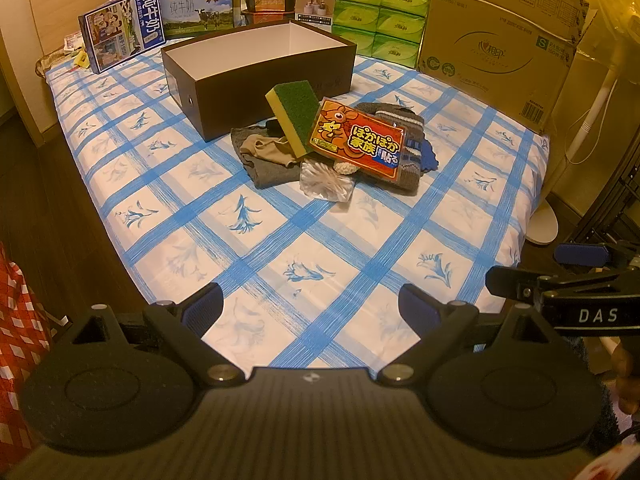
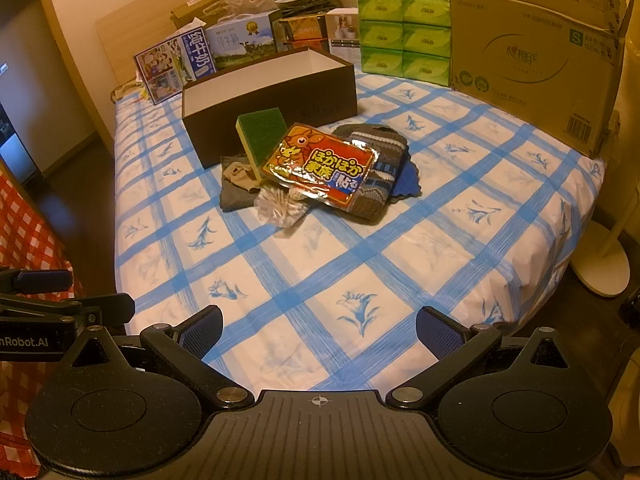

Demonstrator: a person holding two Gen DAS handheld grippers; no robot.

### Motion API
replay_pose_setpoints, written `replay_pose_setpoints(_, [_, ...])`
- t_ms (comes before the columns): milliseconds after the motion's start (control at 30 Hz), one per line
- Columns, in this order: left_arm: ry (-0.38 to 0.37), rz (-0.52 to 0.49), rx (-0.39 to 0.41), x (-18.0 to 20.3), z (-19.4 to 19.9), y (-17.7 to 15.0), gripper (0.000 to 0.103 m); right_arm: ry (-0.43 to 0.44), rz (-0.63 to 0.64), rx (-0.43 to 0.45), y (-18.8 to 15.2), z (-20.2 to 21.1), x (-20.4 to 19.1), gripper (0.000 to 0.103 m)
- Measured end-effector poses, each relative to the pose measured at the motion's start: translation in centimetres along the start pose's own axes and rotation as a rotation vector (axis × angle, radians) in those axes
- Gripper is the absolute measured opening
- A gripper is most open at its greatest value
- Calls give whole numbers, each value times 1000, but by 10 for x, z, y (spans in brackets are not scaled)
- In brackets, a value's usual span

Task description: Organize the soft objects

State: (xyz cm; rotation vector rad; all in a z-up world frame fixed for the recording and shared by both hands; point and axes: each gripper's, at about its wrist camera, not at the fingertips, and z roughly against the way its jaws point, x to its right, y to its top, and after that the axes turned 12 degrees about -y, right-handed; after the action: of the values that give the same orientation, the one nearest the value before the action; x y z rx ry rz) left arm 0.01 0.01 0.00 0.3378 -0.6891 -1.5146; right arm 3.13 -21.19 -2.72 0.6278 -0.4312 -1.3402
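Left claw [image 1: 310,306] view alone shows a hand [image 1: 626,376]

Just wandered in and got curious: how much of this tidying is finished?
Nothing looks done: the brown box seems empty. Nothing is in hand either; the left gripper and right gripper hover with open jaws. The sponge, orange packet, knit piece and grey cloth remain piled beside it.

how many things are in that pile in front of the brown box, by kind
Sponge: 1
Heat-pad packet: 1
Cotton swab bag: 1
Knitted striped item: 1
Grey cloth: 1
Beige stocking: 1
Blue cloth: 1
Total: 7 that show clearly; a small pale lump under the packet is too hidden to name.
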Motion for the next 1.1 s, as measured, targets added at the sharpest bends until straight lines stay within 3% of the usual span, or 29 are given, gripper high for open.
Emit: replay_pose_setpoints(1100, [0, 0, -2, 0, 0, 0, 94, 3, -1, 2, 2, -3, 0, 102])
